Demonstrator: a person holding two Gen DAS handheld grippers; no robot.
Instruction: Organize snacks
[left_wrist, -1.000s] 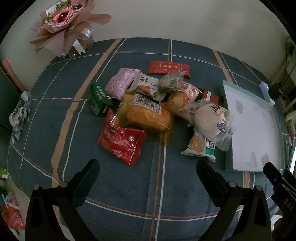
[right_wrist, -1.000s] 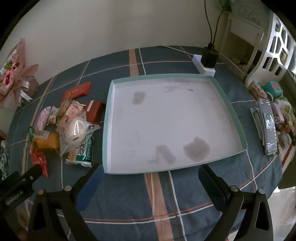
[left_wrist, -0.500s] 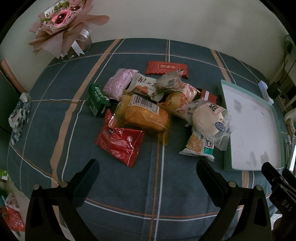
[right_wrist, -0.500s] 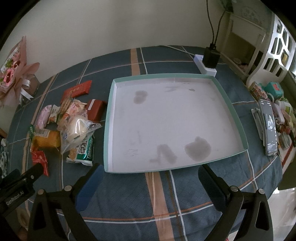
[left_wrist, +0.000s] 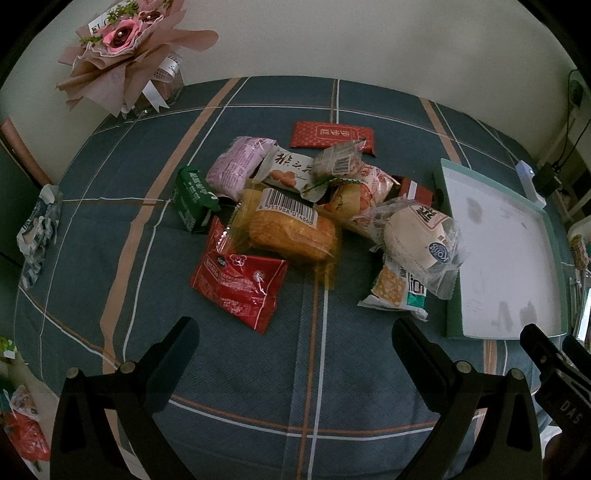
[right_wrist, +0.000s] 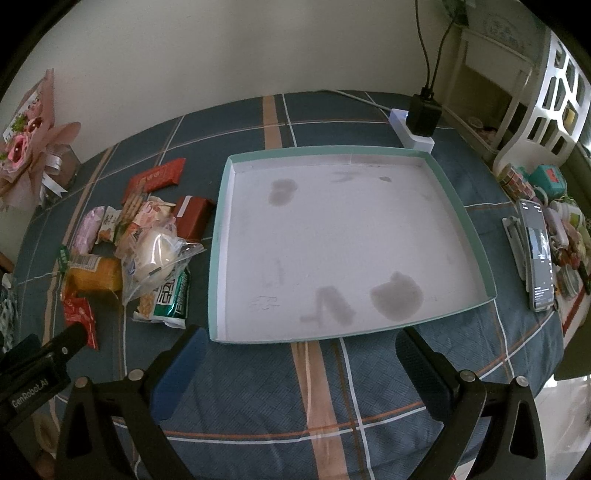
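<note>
A heap of snack packets lies on the blue plaid tablecloth: a red packet (left_wrist: 240, 284), an orange cake with a barcode (left_wrist: 291, 229), a round white bun in clear wrap (left_wrist: 417, 236), a green-and-white cracker pack (left_wrist: 400, 291), a green carton (left_wrist: 194, 197) and a pink packet (left_wrist: 236, 166). My left gripper (left_wrist: 295, 339) hangs open just in front of the heap, holding nothing. A shallow white tray with a teal rim (right_wrist: 218, 236) lies right of the heap with nothing in it. My right gripper (right_wrist: 299, 350) is open at the tray's near edge.
A pink flower bouquet (left_wrist: 125, 48) stands at the far left corner. A white power strip with a black plug (right_wrist: 417, 125) sits behind the tray. A phone (right_wrist: 537, 254) and small clutter line the right edge. Crumpled wrappers (left_wrist: 37, 229) lie at the left edge.
Both views have shifted only slightly; the snack heap sits a little higher in the left wrist view. Nothing was gripped or moved.
</note>
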